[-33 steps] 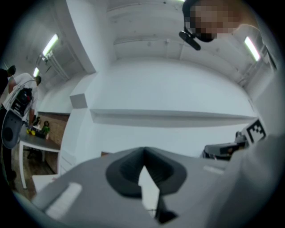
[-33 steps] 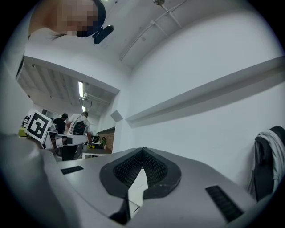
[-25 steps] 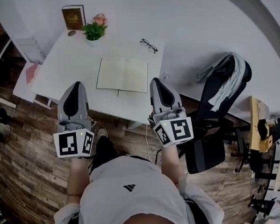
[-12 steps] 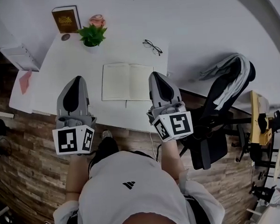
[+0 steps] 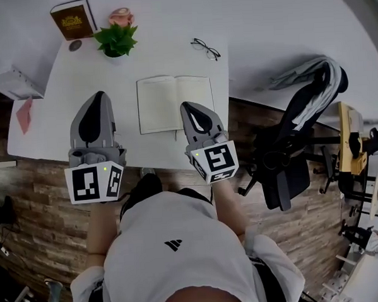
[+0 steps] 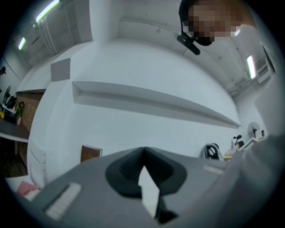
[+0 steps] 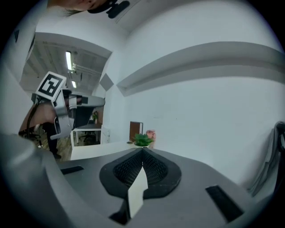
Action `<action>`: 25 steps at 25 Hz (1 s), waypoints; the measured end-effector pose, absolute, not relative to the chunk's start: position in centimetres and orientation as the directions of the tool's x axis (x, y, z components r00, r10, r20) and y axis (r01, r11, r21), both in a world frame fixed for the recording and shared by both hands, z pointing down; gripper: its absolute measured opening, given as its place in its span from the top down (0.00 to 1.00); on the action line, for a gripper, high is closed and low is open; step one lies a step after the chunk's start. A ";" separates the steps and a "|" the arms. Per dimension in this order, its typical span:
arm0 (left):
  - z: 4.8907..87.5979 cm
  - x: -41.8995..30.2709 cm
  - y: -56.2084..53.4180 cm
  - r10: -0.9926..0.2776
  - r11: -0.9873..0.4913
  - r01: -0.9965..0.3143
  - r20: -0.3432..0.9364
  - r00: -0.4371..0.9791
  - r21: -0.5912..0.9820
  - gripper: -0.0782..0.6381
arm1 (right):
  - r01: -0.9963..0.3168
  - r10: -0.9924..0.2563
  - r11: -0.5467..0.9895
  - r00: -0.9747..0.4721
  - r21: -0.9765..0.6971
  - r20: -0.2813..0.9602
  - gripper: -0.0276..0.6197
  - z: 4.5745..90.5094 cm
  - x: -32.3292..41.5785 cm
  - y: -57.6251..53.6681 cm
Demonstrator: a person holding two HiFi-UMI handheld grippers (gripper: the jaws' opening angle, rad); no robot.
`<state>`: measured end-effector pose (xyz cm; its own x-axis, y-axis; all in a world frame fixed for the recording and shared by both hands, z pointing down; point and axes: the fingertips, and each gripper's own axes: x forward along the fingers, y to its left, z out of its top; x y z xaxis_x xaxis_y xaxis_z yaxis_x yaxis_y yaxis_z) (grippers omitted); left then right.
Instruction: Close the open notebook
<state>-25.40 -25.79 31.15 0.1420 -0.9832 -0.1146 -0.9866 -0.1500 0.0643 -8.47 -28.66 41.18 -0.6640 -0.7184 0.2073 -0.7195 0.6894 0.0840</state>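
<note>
The open notebook [image 5: 161, 101] lies flat on the white desk [image 5: 65, 84], its blank pages facing up. My right gripper [image 5: 188, 105] is shut and empty, with its tip over the lower part of the right page, close to the spine. My left gripper [image 5: 97, 95] hangs over bare desk to the left of the notebook, apart from it. Its jaws meet at the tip with nothing between them. In the left gripper view the left gripper [image 6: 143, 149] points at a white wall. In the right gripper view the right gripper [image 7: 142, 150] hides the notebook.
At the desk's far edge stand a potted plant [image 5: 115, 40], a brown book [image 5: 73, 19] and a pink flower [image 5: 120, 17]. Glasses [image 5: 205, 48] lie beyond the notebook. A pink sheet [image 5: 24, 115] sits on a side shelf at the left. An office chair [image 5: 296, 141] with draped clothing stands at the right.
Both grippers have moved forward over the desk. The right one has dropped and swung left onto the notebook's near right page. Both jaws have stayed shut.
</note>
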 end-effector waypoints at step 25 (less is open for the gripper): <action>36.0 -25.4 -31.3 -0.959 -0.282 -0.954 -0.010 0.283 0.102 0.88 | -0.352 -0.484 0.871 -0.483 0.344 0.730 0.81 60.8 -10.1 -24.4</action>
